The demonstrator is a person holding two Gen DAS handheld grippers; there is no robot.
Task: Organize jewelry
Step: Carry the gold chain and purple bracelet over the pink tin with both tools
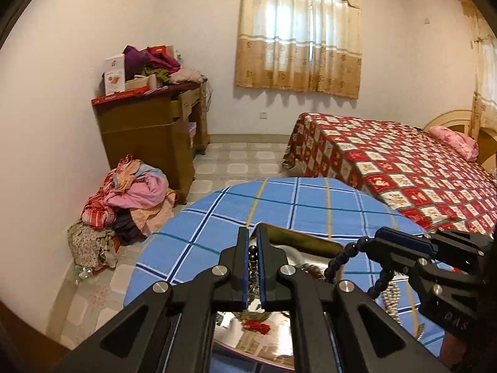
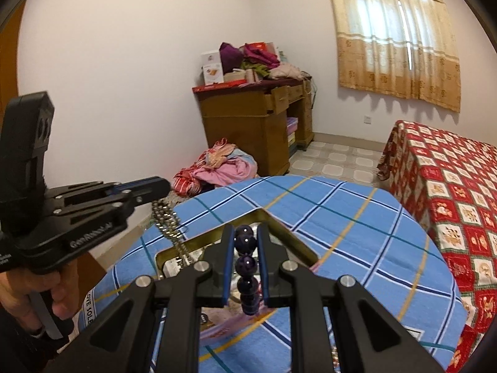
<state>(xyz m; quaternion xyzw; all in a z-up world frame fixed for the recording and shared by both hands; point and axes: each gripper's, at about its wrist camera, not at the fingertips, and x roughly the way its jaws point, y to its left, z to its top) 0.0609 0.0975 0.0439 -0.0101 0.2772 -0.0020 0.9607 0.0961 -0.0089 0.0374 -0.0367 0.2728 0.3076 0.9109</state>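
A shiny tray with a gold rim (image 1: 298, 239) (image 2: 292, 237) lies on the table under a blue plaid cloth (image 1: 310, 205) (image 2: 357, 233). My left gripper (image 1: 252, 233) (image 2: 166, 185) hovers over the tray, shut on a metallic bead chain (image 1: 253, 264) (image 2: 167, 223) that hangs down from its tips. My right gripper (image 2: 245, 230) (image 1: 376, 238) is just to the right of it, shut on a string of dark purple beads (image 2: 245, 242) (image 1: 344, 253). That string droops in a loop toward the tray.
A pale bead chain (image 1: 400, 310) lies on the cloth under the right gripper. A bed with a red quilt (image 1: 403, 168) stands close on the right. A wooden desk (image 2: 257, 118) and a heap of clothes (image 2: 223, 164) are beyond the table. A hand (image 2: 46, 295) holds the left gripper's handle.
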